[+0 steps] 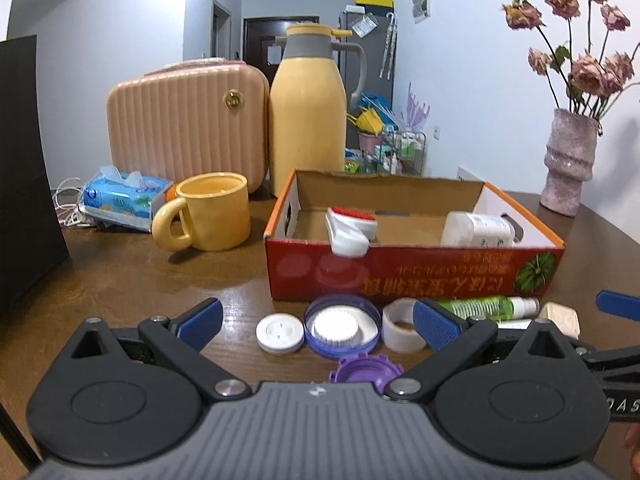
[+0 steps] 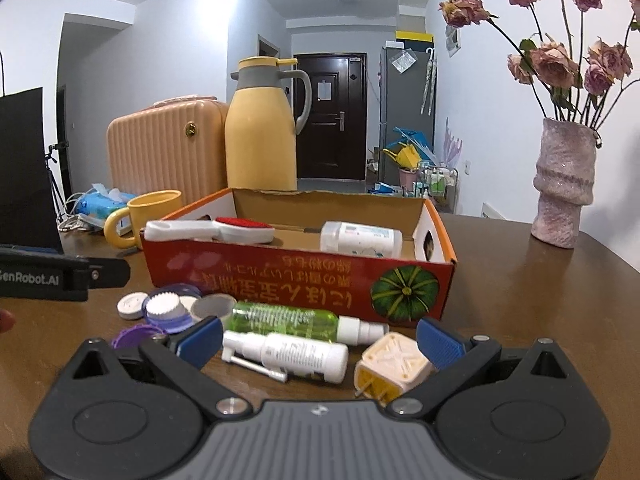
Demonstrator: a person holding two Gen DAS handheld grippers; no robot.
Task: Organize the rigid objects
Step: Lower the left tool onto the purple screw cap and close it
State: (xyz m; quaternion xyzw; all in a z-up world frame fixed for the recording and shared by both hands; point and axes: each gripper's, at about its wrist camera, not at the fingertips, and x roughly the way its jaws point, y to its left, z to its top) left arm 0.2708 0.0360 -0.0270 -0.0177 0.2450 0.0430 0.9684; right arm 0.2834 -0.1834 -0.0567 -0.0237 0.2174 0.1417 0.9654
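Hovering, both tools agape: left tool (image 1: 318,322); right tool (image 2: 320,338)

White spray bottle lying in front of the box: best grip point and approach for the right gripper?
Grip the white spray bottle mid-body, across its width, from above. It lies on its side; the right gripper is open around it. Avoid the thin nozzle end at its left.

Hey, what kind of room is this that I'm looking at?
Most likely a lived-in apartment, seen from a wooden dining table. A hallway runs back to a dark entry door, and a yellow thermos jug and a vase of dried roses stand on the table.
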